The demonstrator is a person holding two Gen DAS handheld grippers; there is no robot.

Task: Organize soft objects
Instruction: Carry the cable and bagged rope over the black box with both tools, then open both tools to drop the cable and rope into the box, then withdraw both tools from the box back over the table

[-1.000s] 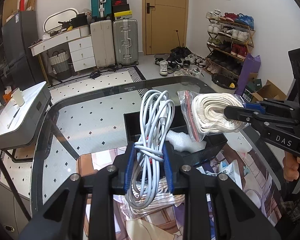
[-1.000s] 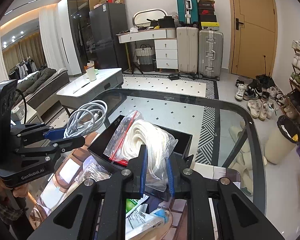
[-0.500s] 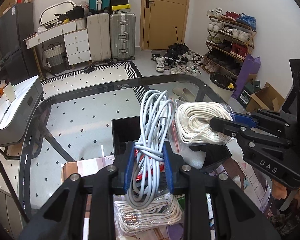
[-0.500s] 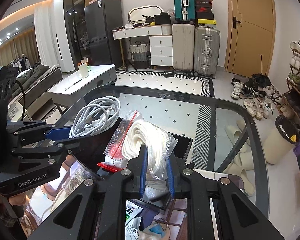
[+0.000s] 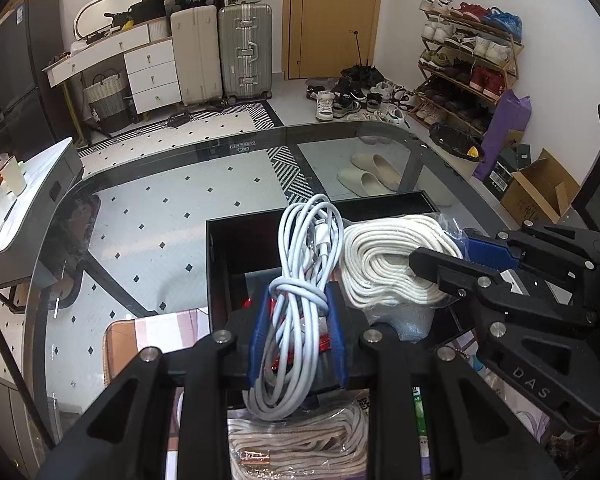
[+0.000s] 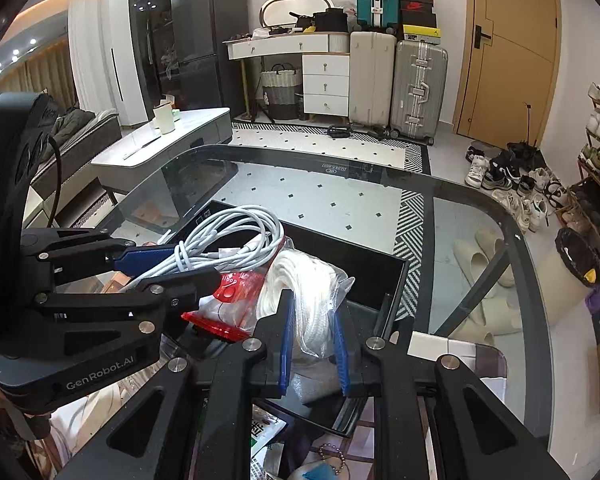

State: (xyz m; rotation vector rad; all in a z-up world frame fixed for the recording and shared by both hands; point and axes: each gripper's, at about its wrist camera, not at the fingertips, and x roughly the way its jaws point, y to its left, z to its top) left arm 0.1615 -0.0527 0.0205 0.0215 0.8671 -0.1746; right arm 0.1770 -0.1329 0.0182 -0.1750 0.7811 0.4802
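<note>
Now over the black box [image 5: 236, 248]: coiled white cable [image 5: 300, 280] clamped in the left gripper [image 5: 298, 336], blue pads narrow on its knotted middle, loops fanning toward twelve o'clock. Just beside it at three o'clock, touching or nearly so, bagged white rope [image 5: 388, 264] pinched in the right gripper [image 6: 312, 344], jaws narrow on the clear plastic, red zip strip [image 6: 224, 320] trailing at nine o'clock. Beneath both, glass table [image 5: 148, 216]. At six o'clock, another bagged rope bundle [image 5: 300, 440] lying on the patterned mat [image 5: 156, 332].
</note>
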